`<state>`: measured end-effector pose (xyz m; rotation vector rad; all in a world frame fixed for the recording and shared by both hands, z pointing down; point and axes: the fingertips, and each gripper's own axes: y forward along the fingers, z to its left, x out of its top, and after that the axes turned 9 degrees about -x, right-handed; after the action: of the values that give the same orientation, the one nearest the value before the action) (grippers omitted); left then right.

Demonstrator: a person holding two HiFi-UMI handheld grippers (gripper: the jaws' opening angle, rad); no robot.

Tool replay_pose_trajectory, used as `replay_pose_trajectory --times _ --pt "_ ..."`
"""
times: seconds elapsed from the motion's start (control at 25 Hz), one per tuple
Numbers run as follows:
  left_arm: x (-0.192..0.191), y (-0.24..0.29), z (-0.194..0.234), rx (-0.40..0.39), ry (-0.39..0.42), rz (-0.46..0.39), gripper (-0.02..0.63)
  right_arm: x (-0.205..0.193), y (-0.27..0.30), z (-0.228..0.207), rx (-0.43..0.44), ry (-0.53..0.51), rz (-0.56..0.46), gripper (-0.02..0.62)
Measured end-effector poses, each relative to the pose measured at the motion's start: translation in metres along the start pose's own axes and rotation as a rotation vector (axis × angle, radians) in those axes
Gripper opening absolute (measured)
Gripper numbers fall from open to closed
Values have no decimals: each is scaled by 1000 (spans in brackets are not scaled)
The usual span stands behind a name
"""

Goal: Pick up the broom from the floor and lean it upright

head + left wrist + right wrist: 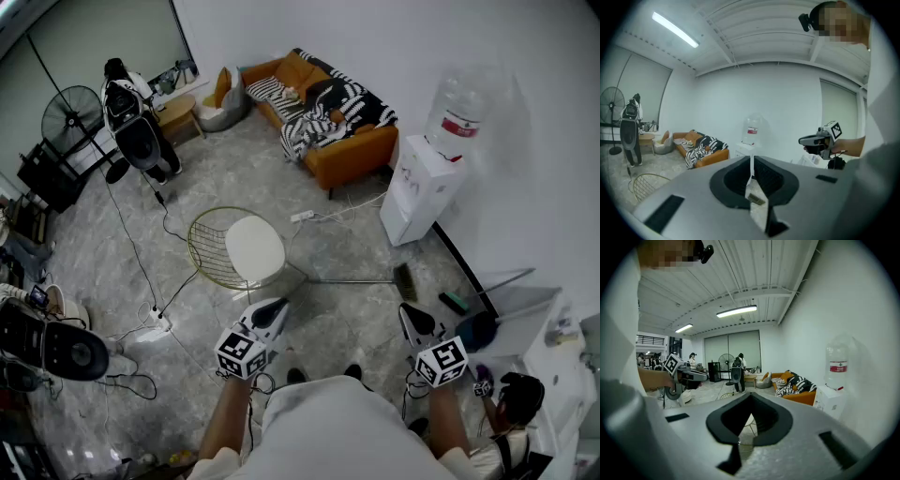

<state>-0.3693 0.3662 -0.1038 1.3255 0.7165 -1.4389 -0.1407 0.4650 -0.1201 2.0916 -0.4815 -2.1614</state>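
Note:
The broom point(349, 279) lies flat on the grey floor, its thin metal handle running left to right and its dark brush head point(405, 281) at the right end. My left gripper point(278, 306) hovers just short of the handle's left part, jaws shut and empty. My right gripper point(409, 312) hangs just short of the brush head, also shut on nothing. In the left gripper view my own jaws point(751, 161) meet in front of the lens, and the right gripper point(820, 140) shows off to the right. The broom is hidden in both gripper views.
A wire chair with a white cushion point(236, 248) stands just beyond the broom's handle end. A water dispenser point(427, 183) and an orange sofa point(352, 155) line the far wall. Cables and a power strip point(302, 216) cross the floor. A white table point(525, 323) is at right.

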Motion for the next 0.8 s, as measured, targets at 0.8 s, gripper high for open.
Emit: replay_pose_trajectory --times 0.8 --pt "-15 33 -41 49 -12 25 25 -24 -17 -46 29 42 21 0"
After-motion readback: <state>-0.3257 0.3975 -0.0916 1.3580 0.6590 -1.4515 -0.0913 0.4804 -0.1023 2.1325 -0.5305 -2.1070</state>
